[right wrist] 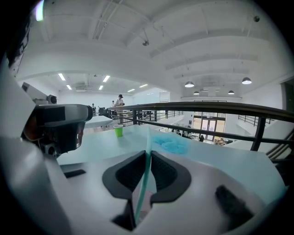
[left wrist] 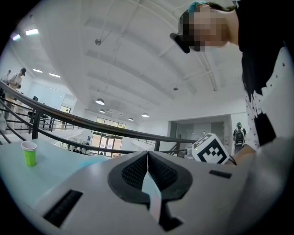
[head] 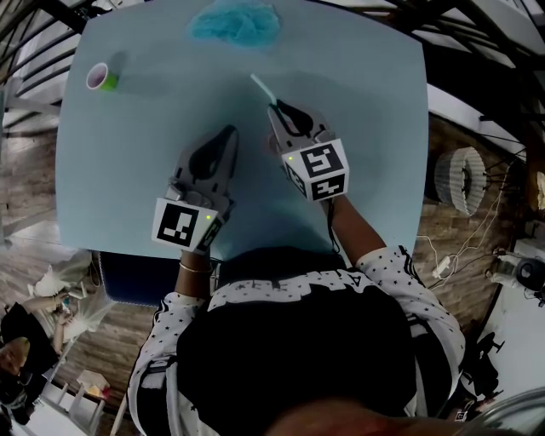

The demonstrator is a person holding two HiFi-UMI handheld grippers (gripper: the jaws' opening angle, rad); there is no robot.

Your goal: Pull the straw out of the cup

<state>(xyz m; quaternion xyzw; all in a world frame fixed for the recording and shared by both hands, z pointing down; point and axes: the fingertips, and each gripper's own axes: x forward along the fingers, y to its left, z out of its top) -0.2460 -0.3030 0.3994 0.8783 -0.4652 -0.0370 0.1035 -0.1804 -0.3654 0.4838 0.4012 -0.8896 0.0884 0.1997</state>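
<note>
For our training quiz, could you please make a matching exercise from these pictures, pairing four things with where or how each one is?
Things:
1 cup
2 straw
3 blue cloth
4 left gripper

Places or states:
A shut, empty
B near the table's far left corner
C clamped in the right gripper
D at the middle of the table's far edge

Pairs: 1-B; 2-C; 3-D; 4-A
</note>
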